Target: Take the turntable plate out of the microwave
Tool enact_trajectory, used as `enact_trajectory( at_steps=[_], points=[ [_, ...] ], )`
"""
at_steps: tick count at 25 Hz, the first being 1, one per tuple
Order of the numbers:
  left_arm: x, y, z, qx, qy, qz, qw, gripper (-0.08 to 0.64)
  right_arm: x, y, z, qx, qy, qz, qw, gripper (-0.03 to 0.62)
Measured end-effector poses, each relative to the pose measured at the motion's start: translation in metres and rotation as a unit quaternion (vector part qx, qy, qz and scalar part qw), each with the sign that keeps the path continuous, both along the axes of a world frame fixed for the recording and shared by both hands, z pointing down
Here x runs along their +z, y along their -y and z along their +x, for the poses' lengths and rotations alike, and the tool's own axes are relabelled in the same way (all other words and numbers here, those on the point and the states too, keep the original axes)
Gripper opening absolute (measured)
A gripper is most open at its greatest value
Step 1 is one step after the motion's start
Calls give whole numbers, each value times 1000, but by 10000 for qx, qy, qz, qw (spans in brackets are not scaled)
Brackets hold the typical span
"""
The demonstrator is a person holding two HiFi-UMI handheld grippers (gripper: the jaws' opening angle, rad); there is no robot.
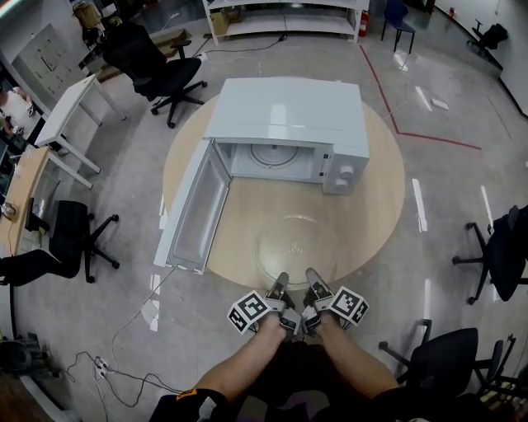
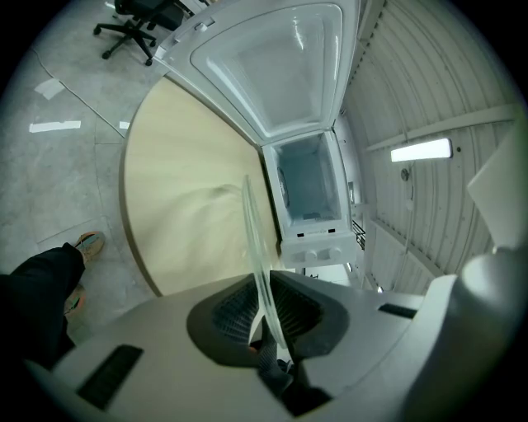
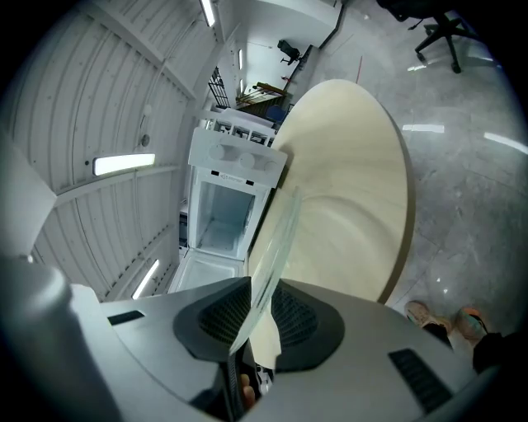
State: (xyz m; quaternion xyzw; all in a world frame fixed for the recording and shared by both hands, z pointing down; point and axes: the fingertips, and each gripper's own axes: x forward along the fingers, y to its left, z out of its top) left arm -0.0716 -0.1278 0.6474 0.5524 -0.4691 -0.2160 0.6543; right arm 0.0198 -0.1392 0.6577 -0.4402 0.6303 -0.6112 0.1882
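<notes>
Left gripper [image 1: 280,287], right gripper [image 1: 313,283] both clamp turntable plate [image 1: 295,247] near rim.

Bright, even light from ceiling strip lights [image 2: 421,150], with fisheye bending and dark corners.

I'm looking down on a smooth grey floor [image 1: 445,107] marked with a red tape line [image 1: 396,115] and streaked with light reflections. A round, pale wooden counter [image 1: 379,206] sits mid-room. Black office chairs stand around it: one at the upper left [image 1: 161,70], one at the left [image 1: 70,239], two at the right [image 1: 503,251] [image 1: 450,358]. A white desk [image 1: 70,111] is at the left, a white shelf unit [image 1: 285,16] along the far side. Cables [image 1: 124,379] trail over the floor. Overhead, a strip light [image 2: 421,150] glows on ribbed white panelling [image 2: 429,74].
</notes>
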Motion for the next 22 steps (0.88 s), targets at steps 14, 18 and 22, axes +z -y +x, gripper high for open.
enact_trajectory(
  at_steps=[14, 18, 22],
  points=[
    [8, 2, -1, -58, 108, -120, 9999, 72, 14, -11, -4, -443, 185, -552, 9973, 77],
    [9, 1, 1, -24, 145, -132, 9998, 72, 14, -20, -3, -397, 309, -633, 9967, 77],
    [11, 1, 2, -29, 186, -148, 9997, 72, 16, -25, -3, -479, 382, -666, 9959, 76]
  ],
)
